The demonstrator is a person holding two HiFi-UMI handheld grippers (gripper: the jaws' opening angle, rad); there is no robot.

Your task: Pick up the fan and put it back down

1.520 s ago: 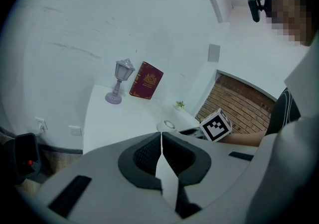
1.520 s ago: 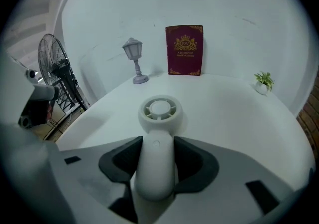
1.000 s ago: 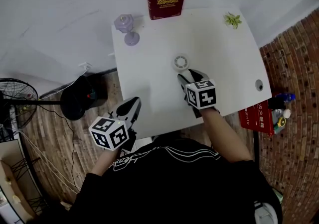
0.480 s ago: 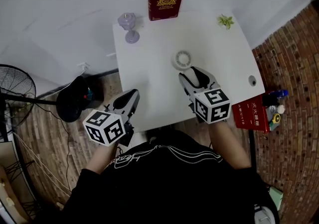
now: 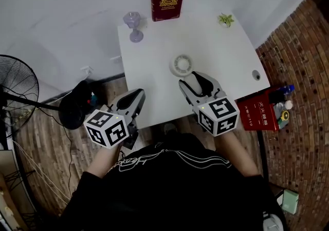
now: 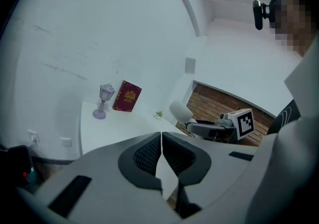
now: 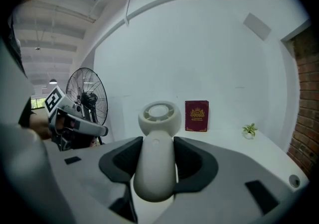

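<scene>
Right gripper (image 5: pixel 197 82): you are clamping its jaws on the handle of the white handheld fan (image 7: pixel 158 118), with a pad pressing on each side. The fan is riding clear of the white table (image 5: pixel 154 78), its round head pointing away from you over the middle of the tabletop.

Left gripper (image 6: pixel 162 143): its jaws are sitting together with nothing between them. You are holding it by the table's near left edge, well apart from the fan.

A red book (image 5: pixel 166 3) is standing upright at the far edge. A purple lantern ornament (image 5: pixel 133 25) is standing just left of it, and a small potted plant (image 5: pixel 224 19) is sitting toward the far right corner. A pedestal fan (image 5: pixel 15 89) is standing on the floor off to your left
</scene>
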